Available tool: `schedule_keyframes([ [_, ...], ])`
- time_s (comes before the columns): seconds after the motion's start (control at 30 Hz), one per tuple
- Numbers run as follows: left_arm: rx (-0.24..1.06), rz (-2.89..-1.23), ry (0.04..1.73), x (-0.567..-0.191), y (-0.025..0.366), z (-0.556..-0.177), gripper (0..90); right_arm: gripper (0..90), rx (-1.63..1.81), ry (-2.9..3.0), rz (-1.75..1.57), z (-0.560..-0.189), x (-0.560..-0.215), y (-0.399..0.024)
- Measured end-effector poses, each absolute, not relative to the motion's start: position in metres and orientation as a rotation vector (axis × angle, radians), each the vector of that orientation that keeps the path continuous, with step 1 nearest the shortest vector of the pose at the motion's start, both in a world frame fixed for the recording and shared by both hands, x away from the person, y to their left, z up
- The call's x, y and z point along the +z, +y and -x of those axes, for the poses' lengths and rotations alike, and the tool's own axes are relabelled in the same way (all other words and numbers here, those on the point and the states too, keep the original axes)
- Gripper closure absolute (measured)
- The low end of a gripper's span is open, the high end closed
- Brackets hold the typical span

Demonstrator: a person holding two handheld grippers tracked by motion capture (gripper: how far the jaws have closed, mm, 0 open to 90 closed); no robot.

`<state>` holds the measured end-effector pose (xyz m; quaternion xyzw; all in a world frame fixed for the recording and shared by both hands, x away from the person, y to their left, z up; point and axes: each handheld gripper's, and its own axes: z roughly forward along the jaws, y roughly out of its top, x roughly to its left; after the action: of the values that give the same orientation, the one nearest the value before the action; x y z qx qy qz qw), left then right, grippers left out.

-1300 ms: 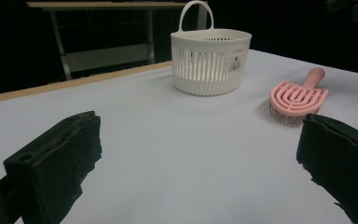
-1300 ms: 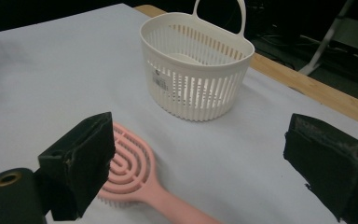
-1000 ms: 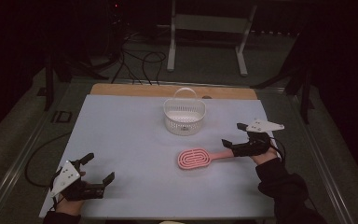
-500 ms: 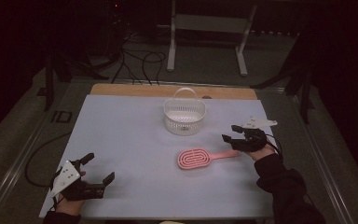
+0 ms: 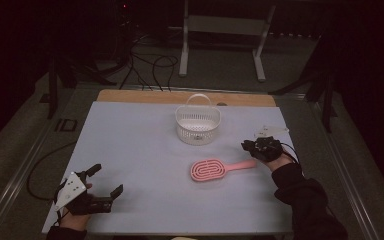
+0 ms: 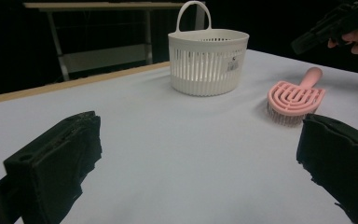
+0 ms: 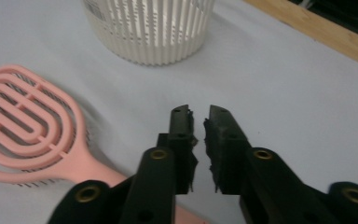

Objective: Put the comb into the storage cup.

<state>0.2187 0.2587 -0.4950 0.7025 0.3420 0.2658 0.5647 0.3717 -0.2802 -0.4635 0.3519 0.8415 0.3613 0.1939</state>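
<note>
A pink vented hairbrush (image 5: 211, 169) (image 6: 294, 95) (image 7: 23, 121) lies flat on the pale tabletop, handle pointing right. Behind it stands a white slatted basket (image 5: 197, 124) (image 6: 208, 60) (image 7: 149, 28) with its bail handle up. My right gripper (image 5: 247, 145) (image 7: 199, 114) hovers just above the end of the brush handle. Its jaws have just been closing and now stand almost together with nothing between them; the handle runs beneath them. It also appears in the left gripper view (image 6: 307, 42). My left gripper (image 5: 106, 180) (image 6: 200, 130) rests open near the front left corner.
The pale table cover (image 5: 130, 140) ends at a wooden strip (image 5: 180, 96) along the far edge. A metal stand (image 5: 225, 25) and cables (image 5: 150, 65) lie on the dark floor beyond. Open tabletop stretches between the left gripper and the brush.
The right hand has sunk and shifted a little left toward the brush handle, and its jaws went from wide apart to nearly together. The left gripper kept still.
</note>
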Motion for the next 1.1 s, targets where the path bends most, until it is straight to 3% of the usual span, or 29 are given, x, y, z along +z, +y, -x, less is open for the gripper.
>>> schedule_keyframes([
  [0.17, 0.624, -1.654, 0.803, -0.495, 0.258, -0.219, 0.0, 89.8, 0.949, 2.404, -0.981, -0.376, -0.468, -0.279],
  [1.1, 0.618, -1.652, 0.804, -0.495, 0.259, -0.219, 0.0, 90.0, 0.695, 2.632, -0.906, -0.379, -0.486, -0.267],
])
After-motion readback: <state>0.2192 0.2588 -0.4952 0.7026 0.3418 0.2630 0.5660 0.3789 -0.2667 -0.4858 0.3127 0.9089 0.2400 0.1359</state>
